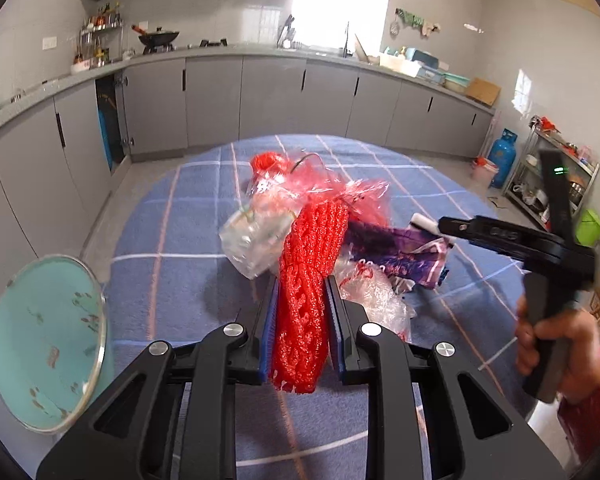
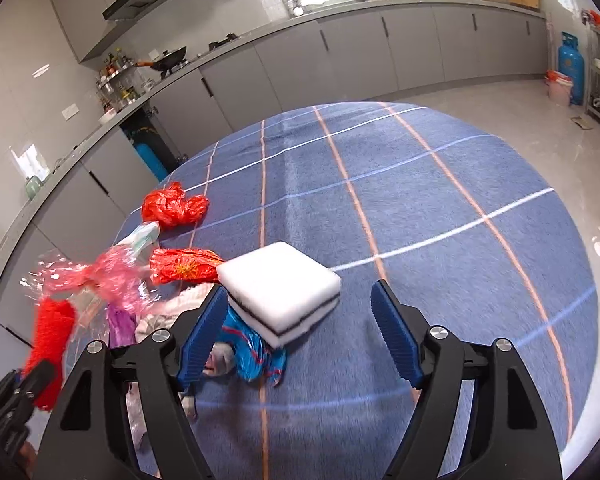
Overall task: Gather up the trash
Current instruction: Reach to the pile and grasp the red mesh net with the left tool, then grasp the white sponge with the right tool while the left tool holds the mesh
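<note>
The left gripper (image 1: 302, 312) is pitched downward, its blue pads (image 1: 271, 320) clamped on red mesh (image 1: 306, 280). The right gripper (image 2: 298, 320), gripped by a hand (image 1: 556, 340) at three o'clock, is held with jaws spread wide.

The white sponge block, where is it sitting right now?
In the right wrist view the white sponge block lies on the blue checked tablecloth, partly over a blue wrapper, just ahead of the open right gripper.
</note>
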Tool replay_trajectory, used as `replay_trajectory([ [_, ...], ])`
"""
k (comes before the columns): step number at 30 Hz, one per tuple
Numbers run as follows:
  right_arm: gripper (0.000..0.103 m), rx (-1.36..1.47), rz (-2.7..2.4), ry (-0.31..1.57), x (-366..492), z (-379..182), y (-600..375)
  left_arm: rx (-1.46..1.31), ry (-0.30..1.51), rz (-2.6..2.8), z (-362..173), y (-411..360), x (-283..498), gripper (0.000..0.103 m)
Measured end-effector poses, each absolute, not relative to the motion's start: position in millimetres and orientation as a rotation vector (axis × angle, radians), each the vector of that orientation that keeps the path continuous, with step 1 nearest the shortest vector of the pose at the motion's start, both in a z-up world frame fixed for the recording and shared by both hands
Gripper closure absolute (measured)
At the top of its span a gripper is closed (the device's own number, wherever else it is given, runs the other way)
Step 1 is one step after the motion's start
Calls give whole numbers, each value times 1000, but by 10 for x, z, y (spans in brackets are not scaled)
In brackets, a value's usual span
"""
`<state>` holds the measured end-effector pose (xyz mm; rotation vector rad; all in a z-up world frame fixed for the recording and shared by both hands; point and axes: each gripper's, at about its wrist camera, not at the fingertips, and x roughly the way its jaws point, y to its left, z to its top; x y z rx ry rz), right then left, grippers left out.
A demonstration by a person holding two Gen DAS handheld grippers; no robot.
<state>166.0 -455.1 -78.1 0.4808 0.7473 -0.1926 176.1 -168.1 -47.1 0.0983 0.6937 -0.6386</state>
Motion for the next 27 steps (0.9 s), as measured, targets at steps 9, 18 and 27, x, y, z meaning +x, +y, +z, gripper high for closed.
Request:
replay_trajectory([
  [9,40,469,-145,795,1829,-896,-4538,95,641,-684,-244,-1465,1663,80],
  [18,47,441,-210,734,1618,-703,-4497,47,590,-692,-100,-1259,1590,80],
  [27,47,327,-231,531,1286,-75,-4039,-22,599,-491,-135,-893,1779,80],
])
